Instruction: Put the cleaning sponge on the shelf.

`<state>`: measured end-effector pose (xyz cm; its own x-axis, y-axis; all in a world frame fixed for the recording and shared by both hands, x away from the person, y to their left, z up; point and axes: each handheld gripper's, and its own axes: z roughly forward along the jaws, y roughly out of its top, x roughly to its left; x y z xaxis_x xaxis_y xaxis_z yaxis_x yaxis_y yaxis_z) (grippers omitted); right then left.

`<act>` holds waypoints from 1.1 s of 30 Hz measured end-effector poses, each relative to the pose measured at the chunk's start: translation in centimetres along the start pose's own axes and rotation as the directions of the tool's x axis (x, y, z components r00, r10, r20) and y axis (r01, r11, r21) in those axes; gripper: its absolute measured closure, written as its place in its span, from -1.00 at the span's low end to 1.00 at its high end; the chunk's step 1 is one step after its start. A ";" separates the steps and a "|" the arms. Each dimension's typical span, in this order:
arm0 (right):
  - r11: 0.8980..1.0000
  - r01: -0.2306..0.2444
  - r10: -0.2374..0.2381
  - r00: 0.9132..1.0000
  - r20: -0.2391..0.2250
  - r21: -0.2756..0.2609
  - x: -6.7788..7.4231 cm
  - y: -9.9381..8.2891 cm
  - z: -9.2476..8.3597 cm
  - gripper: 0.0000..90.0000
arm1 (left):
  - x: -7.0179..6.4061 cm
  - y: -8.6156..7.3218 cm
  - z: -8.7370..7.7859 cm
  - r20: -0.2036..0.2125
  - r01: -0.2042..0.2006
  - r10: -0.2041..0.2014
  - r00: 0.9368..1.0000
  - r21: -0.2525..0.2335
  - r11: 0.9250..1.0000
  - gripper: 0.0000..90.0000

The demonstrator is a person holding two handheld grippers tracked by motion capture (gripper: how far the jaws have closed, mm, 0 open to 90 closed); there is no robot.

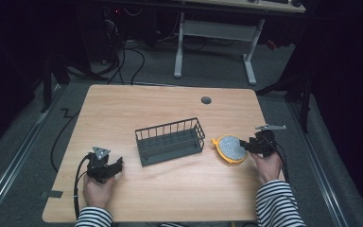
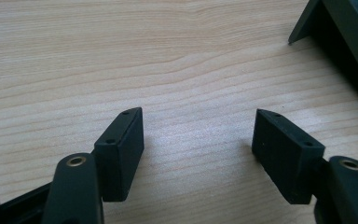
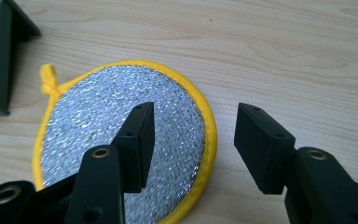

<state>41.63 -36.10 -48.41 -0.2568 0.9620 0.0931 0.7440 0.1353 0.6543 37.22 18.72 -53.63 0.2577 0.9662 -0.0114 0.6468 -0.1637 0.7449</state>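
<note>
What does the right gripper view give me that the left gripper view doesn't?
Right gripper view: the round silver scouring pad with its yellow rim and loop, lying flat, its edge between the open fingers of the right gripper.
Left gripper view: the left gripper open over bare wood, nothing between its fingers.
Both: the wooden table and a corner of the dark wire basket.

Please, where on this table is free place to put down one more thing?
The far strip behind the wire basket is bare, except the round grommet. The near middle, between the two hands, is bare too. It is crowded right of the basket, around the scrubbing pad.
</note>
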 end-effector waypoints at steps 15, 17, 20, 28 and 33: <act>0.996 -0.061 0.066 0.995 -0.078 0.067 -0.8 -0.1 2.2 0.25 | 0.0 0.0 0.0 0.000 0.000 0.000 1.000 0.000 1.000 -0.23; 0.996 -0.049 0.056 0.995 -0.085 0.077 -0.8 -0.1 2.2 0.37 | 0.0 0.0 0.0 0.000 0.000 0.000 1.000 0.000 1.000 -0.23; 0.996 -0.035 0.042 0.995 -0.089 0.078 -0.8 -0.2 2.3 0.58 | 0.0 0.0 0.0 0.000 0.000 0.000 1.000 0.000 1.000 -0.23; 0.998 -0.023 0.027 0.996 -0.083 0.053 -0.5 -0.3 2.1 0.81 | 0.0 0.0 0.0 0.000 0.000 0.000 1.000 0.000 1.000 -0.23; 1.000 -0.018 0.019 0.995 -0.095 0.013 -0.4 -0.3 1.8 0.82 | 0.0 0.0 0.0 0.000 0.000 0.000 1.000 0.000 1.000 -0.23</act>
<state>42.65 -36.11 -49.97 -0.3001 0.9374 0.1766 0.7562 0.1209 0.6430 37.22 18.72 -53.63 0.2579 0.9661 -0.0116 0.6467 -0.1637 0.7450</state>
